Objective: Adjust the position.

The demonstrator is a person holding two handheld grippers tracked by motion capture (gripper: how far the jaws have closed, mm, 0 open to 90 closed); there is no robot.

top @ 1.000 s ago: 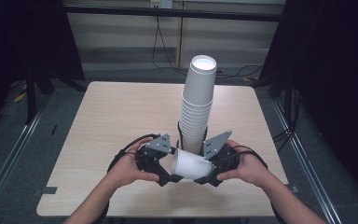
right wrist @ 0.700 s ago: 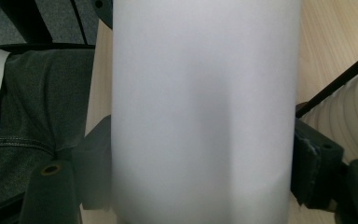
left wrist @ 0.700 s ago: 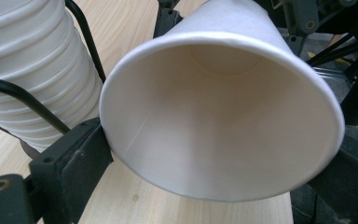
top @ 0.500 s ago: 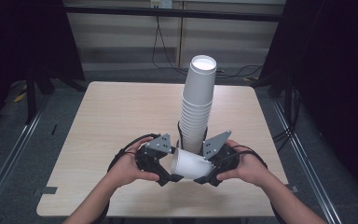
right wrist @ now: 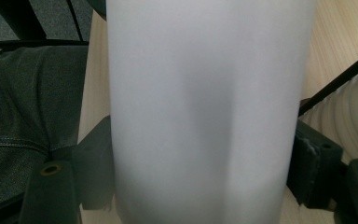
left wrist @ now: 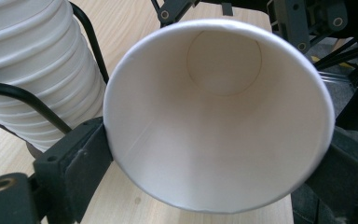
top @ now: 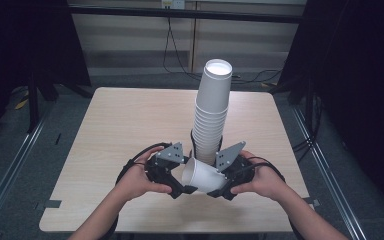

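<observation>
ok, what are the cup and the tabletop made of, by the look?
Cup: likely paper, matte white, with a thin rolled rim, a faint side seam and an inset round base. Tabletop: seems wood or wood-look laminate, pale with fine straight grain and a low sheen; which of the two is unclear.

A light wooden table (top: 120,130) stands on grey floor (top: 10,165), with cables (top: 172,50) trailing behind it.

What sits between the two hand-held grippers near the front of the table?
A single white paper cup lying on its side, clamped between the left hand-held gripper and the right hand-held gripper. The high view shows it.
</observation>
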